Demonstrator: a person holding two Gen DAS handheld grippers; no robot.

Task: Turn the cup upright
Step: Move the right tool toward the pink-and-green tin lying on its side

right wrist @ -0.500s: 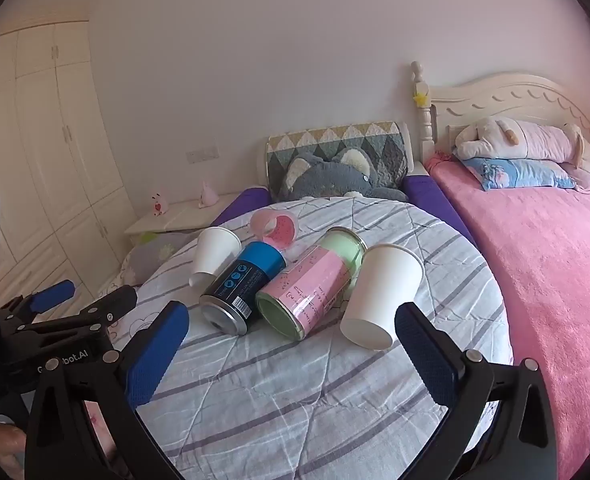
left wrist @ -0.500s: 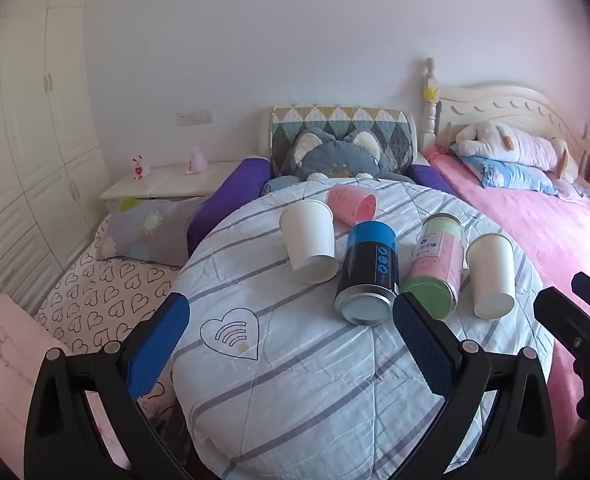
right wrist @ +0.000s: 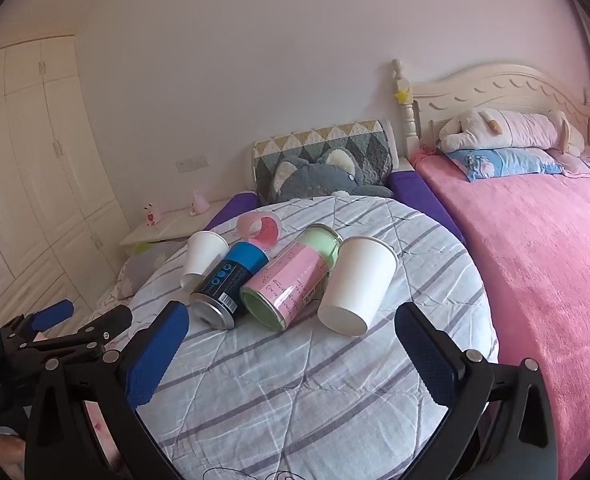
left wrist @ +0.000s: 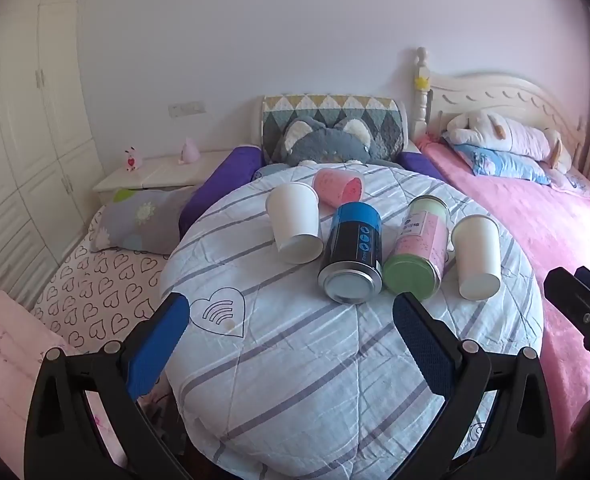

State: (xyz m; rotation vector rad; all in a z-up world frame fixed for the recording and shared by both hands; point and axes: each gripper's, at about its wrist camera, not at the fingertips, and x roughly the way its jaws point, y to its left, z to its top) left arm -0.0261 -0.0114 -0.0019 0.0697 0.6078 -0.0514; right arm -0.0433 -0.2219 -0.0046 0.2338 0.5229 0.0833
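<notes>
Lying tipped over on a round bench [left wrist: 295, 380] draped in a striped quilt: five containers, clustered toward its far half. Resting at the left, a white paper cup [left wrist: 296, 222], its mouth pointing away and its base facing the camera. Sitting just behind it, a pink plastic cup [left wrist: 338, 187] on its side, its opening turned rightward. Lying in the middle, side by side and touching, a blue-and-black can [left wrist: 353, 254] and a pink-and-green can [left wrist: 417, 252], both with their ends toward the near edge. Resting at the right, just beside the pink-and-green can, a second white paper cup [left wrist: 477, 256], also on its side.

Hovering at the near edge of the bench, well short of the cups: the left gripper [left wrist: 291, 320], fingers spread wide apart, holding nothing. Hanging likewise near the same edge, the right gripper [right wrist: 291, 328], fingers also spread wide, gripping nothing, with the second white paper cup [right wrist: 357, 284] lying just ahead between its fingertips.

Showing behind the bench: a grey cat plush [left wrist: 327, 146] against a patterned cushion [left wrist: 333, 110], and a pink bed [right wrist: 535, 248] on the right.
</notes>
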